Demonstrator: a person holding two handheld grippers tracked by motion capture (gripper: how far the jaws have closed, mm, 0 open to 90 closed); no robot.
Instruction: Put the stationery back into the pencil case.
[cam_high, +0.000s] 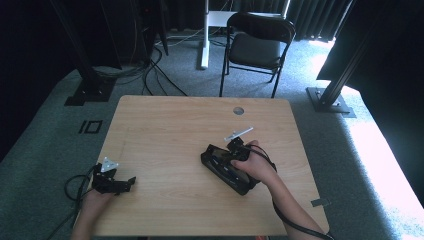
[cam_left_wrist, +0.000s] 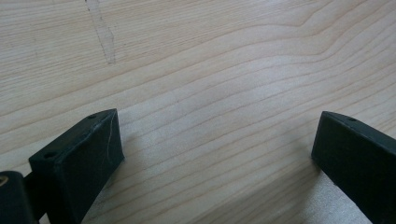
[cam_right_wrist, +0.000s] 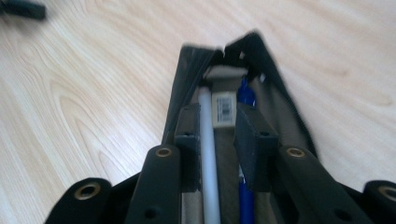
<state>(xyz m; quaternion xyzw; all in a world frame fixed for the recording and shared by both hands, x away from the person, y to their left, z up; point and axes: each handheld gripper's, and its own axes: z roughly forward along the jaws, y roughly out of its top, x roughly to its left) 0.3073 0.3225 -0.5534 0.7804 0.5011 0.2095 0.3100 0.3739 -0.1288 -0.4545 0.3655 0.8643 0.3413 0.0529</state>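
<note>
Here the pencil case (cam_high: 225, 169) lies diagonally, running upper-left to lower-right.

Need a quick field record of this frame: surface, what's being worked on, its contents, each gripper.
surface: wooden table
work item: black pencil case, open, lying on the table
contents: white pen, blue pen, small labelled item
right gripper: jaws inside the case, slightly apart, white pen between them; grip not clear
left gripper: jaws wide apart over bare wood, nothing between them
background: black folding chair
</note>
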